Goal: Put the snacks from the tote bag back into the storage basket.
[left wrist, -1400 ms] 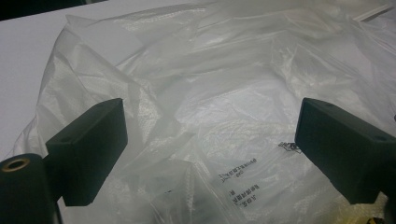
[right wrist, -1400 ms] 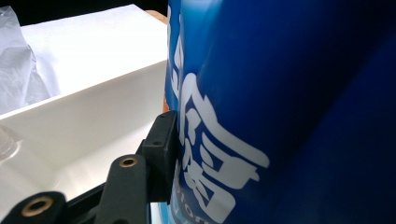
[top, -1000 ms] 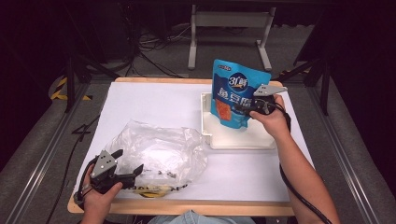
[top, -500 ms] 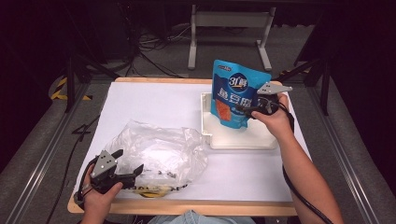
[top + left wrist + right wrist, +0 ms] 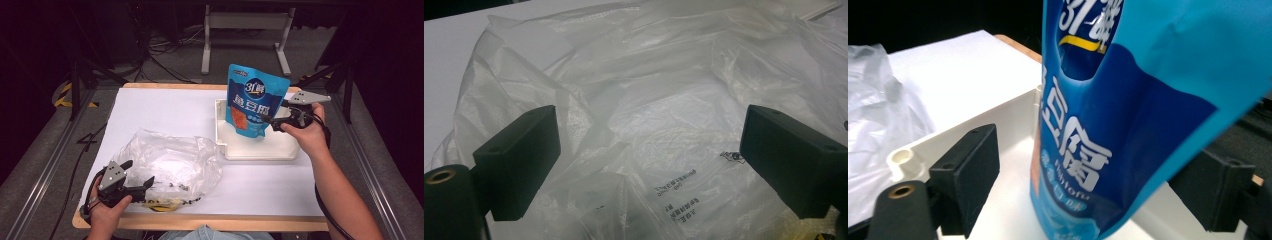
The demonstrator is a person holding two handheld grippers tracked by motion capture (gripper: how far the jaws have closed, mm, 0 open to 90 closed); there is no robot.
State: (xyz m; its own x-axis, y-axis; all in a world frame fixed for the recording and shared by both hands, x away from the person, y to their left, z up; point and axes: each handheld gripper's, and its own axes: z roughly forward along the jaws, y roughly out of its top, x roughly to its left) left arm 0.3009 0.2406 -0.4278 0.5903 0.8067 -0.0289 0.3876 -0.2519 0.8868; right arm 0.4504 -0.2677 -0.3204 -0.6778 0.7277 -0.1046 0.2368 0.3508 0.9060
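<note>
High view: blue snack pouch (image 5: 255,102) stands upright in the white tray (image 5: 260,150) at the table's right side, long axis vertical, top leaning slightly to the left. Right gripper (image 5: 274,121) is just beside the pouch's right edge, at mid-height, pointing left at it. Its jaws have just been opening. In the right gripper view the pouch (image 5: 1128,130) sits between the two pads (image 5: 968,175) with a clear gap on the left; the right pad is partly hidden behind the pouch, so contact there can't be ruled out. I read it as released, pouch standing on its own base.

Left gripper (image 5: 142,187) is well apart from the tray, at the near left corner, jaws spread at the edge of the crumpled clear plastic bag (image 5: 170,167). Right hand is by far the nearer to the pouch.

View differences:
- High view gives the pouch's stance and that its base is inside the tray walls.
- Right gripper view gives the pad-to-pouch gap and the tray rim (image 5: 973,125).
- Left gripper view shows the bag (image 5: 649,115) between wide jaws, not pinched, plus printed text on the film.

Risk as I judge it: a tall pouch on a narrow base could tip if a pad snags it on the way out.
</note>
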